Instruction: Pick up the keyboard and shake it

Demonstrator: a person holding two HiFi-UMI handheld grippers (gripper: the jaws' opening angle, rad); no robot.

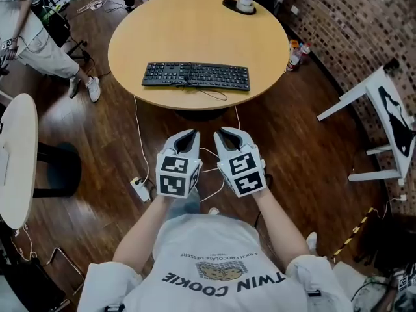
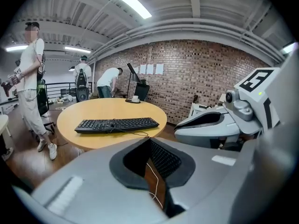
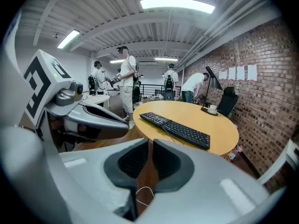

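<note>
A black keyboard [image 1: 195, 75] lies flat near the front edge of the round wooden table [image 1: 195, 25], its cable looping off the rim. It also shows in the left gripper view [image 2: 117, 124] and the right gripper view [image 3: 175, 129]. Both grippers hang side by side over the floor, short of the table and pointing at the keyboard. My left gripper [image 1: 190, 134] [image 2: 149, 140] is shut, tips touching, with nothing in it. My right gripper [image 1: 224, 134] [image 3: 150, 141] shows a thin slit between its jaws and holds nothing.
A cup on a dark base [image 1: 245, 4] sits at the table's far side. Bottles [image 1: 296, 54] stand on the floor at the right. A power strip [image 1: 140, 188] and cables lie below the table. A white table [image 1: 16, 155] is left, a white stand [image 1: 383, 103] right, a person [image 1: 39, 38] upper left.
</note>
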